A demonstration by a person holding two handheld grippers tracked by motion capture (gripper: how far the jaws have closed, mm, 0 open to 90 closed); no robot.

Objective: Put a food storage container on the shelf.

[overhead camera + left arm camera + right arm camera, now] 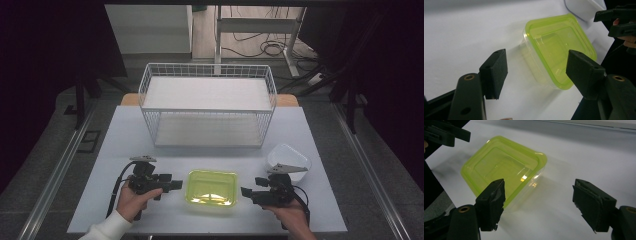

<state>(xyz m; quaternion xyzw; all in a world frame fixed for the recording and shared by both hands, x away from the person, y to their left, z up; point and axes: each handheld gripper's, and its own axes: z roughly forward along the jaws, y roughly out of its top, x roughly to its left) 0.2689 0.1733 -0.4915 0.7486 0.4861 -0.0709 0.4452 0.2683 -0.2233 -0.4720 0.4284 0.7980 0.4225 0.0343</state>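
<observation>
A white wire rack (207, 105) is set at the far side of the pale bench (115, 145). A lidded yellow-green container (212, 187) is placed near the front edge, between the left gripper (172, 185) and the right gripper (246, 192). Both sets of fingers are spread wide, and nothing is held. A white bowl (288, 159) is seen behind the right gripper.

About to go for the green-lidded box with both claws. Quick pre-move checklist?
1. Left claw open, nothing between its jaws: ok.
2. Right claw open, nothing between its jaws: ok.
3. Green-lidded box flat on the table, between the claws: ok.
4. Lid seated on all sides: cannot tell.
5. White bowl clear of the box: ok, though close behind the right claw.
6. Wire rack shelves free: ok.
</observation>
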